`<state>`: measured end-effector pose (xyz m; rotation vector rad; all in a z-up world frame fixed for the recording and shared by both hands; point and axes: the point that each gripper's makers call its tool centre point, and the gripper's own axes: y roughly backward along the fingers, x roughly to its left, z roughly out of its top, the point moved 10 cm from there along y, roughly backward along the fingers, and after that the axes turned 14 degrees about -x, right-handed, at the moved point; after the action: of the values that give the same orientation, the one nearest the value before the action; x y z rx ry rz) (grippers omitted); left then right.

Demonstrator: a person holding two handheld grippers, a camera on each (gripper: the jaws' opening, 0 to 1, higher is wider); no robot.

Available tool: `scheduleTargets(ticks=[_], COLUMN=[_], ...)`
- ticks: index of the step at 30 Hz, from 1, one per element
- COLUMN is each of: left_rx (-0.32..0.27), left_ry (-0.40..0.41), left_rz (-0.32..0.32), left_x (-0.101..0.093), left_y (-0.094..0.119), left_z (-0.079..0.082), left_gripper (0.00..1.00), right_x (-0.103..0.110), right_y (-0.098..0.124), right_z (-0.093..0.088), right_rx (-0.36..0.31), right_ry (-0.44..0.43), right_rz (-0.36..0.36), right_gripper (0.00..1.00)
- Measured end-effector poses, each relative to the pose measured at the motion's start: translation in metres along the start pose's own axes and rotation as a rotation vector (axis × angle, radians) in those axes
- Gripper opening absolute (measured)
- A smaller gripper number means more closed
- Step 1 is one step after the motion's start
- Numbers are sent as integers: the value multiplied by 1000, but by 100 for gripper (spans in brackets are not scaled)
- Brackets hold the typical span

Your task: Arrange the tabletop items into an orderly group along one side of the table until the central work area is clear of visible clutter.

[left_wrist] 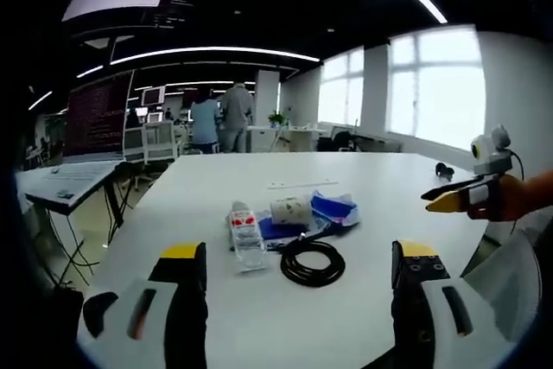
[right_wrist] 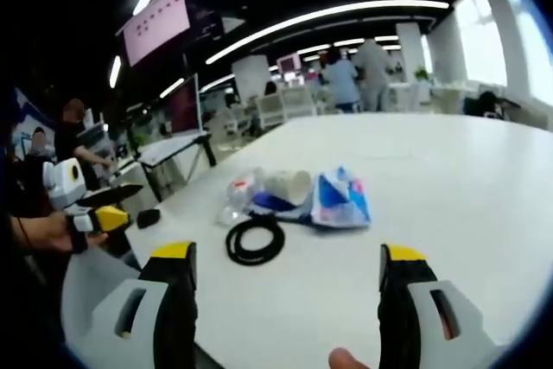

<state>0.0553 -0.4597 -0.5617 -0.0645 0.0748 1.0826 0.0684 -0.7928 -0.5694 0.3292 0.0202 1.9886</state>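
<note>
On the white table (left_wrist: 363,174) a small heap lies together: a clear water bottle (left_wrist: 245,235) on its side, a pale paper cup (left_wrist: 290,210) tipped over, a blue-and-white packet (left_wrist: 335,207) and a coiled black cable (left_wrist: 313,262) nearest me. My left gripper (left_wrist: 299,251) is open, short of the cable, with nothing between its jaws. The right gripper (left_wrist: 458,196) comes in from the right, held by a hand. In the right gripper view the cable (right_wrist: 256,239), bottle (right_wrist: 238,196), cup (right_wrist: 289,186) and packet (right_wrist: 341,199) lie ahead of my open right gripper (right_wrist: 288,254); the left gripper (right_wrist: 108,213) is at the left.
A thin white strip (left_wrist: 302,184) lies beyond the heap. A small black object (left_wrist: 444,168) sits near the table's far right edge. Desks with a laptop (left_wrist: 95,118), chairs and two standing people (left_wrist: 220,118) are behind. Bare tabletop (right_wrist: 467,179) spreads to the right of the packet.
</note>
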Motion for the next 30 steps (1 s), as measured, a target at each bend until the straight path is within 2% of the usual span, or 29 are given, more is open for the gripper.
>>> scheduleTargets(ticks=[15,30], left_rx=[1,5], left_ry=[-28,-56], left_rz=[18,49], left_x=[4,10], left_y=[-2,-3], left_z=[-1,-5], left_gripper=[87,85], right_x=[9,24], right_y=[-57,-129], right_z=[16,31], right_rx=[23,81], right_ry=[19,14], right_rz=[114,251], right_gripper=[85,82])
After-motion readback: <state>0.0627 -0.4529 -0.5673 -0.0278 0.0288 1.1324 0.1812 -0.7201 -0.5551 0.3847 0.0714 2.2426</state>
